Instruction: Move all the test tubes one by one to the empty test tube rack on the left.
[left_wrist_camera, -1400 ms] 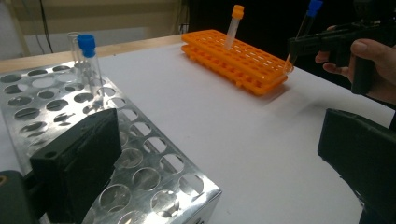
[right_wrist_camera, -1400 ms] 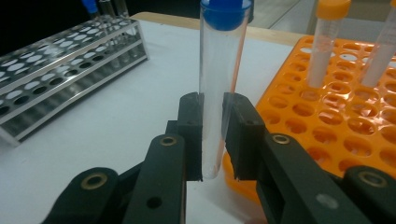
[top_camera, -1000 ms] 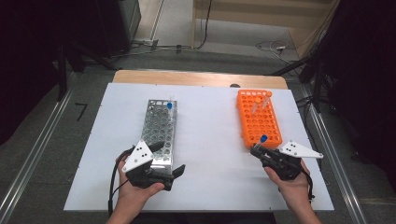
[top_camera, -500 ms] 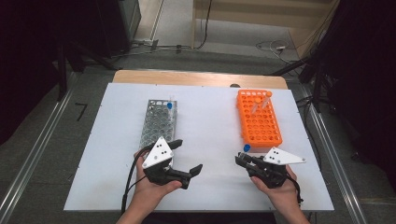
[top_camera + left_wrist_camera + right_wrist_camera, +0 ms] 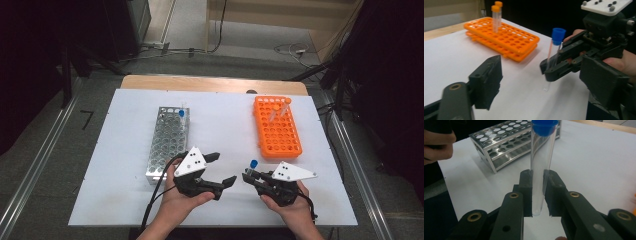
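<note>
My right gripper (image 5: pixel 248 175) is shut on a clear tube with a blue cap (image 5: pixel 254 163) and holds it upright just above the white table. In the right gripper view the pads (image 5: pixel 526 192) clamp the tube (image 5: pixel 541 157) near its lower end. My left gripper (image 5: pixel 222 168) stands open a short way to the left, pointing at the tube; its jaws have just been closing, with nothing between them. From the left gripper view, the tube (image 5: pixel 554 50) and the right gripper (image 5: pixel 546 71) sit ahead of the left gripper (image 5: pixel 541 82).
A steel rack (image 5: pixel 167 142) lies left of centre with one blue-capped tube (image 5: pixel 181 113) at its far end. An orange rack (image 5: pixel 277 132) at the right holds two orange-capped tubes (image 5: pixel 280 107). White tabletop (image 5: pixel 220 120) spreads between the racks.
Both hands moved toward the table's middle: the left gripper went right, away from the steel rack, and the right gripper went left with the tube. The left jaws narrowed.
</note>
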`<move>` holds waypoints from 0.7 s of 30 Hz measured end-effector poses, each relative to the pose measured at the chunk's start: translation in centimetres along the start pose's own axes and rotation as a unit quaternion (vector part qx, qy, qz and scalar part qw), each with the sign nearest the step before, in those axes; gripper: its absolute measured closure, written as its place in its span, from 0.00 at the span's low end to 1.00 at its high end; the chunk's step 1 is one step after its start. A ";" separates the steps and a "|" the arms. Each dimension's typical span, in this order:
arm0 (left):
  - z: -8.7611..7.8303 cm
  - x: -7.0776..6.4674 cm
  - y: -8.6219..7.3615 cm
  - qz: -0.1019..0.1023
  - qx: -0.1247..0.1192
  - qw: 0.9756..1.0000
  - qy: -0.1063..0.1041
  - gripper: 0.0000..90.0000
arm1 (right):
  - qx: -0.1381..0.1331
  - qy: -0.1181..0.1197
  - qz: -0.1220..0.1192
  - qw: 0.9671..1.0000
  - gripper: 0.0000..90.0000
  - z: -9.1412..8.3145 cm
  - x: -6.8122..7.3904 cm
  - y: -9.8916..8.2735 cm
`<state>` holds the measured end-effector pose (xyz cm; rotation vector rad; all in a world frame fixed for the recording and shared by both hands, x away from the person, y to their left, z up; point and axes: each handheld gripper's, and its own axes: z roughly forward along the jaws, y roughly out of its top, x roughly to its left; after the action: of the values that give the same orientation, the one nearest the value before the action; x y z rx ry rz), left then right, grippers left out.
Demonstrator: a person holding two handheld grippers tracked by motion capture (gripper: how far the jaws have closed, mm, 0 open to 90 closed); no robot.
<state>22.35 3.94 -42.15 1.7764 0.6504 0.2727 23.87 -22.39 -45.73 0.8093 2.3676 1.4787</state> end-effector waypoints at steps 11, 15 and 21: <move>2.6 -0.6 0.3 -0.002 0.024 0.999 -0.029 0.51 | 0.003 0.015 -0.013 1.000 0.83 0.3 1.1 0.2; 3.0 -0.9 0.3 0.004 0.028 0.999 -0.034 0.61 | 0.005 0.022 -0.020 1.000 0.83 0.5 1.5 0.3; 3.4 -1.1 0.4 0.011 0.032 0.999 -0.042 0.77 | 0.010 0.026 -0.031 0.999 0.83 0.7 2.0 0.3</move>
<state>23.27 0.54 -42.68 1.8458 0.5853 0.1917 22.70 -20.59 -45.58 0.7041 2.4251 1.4723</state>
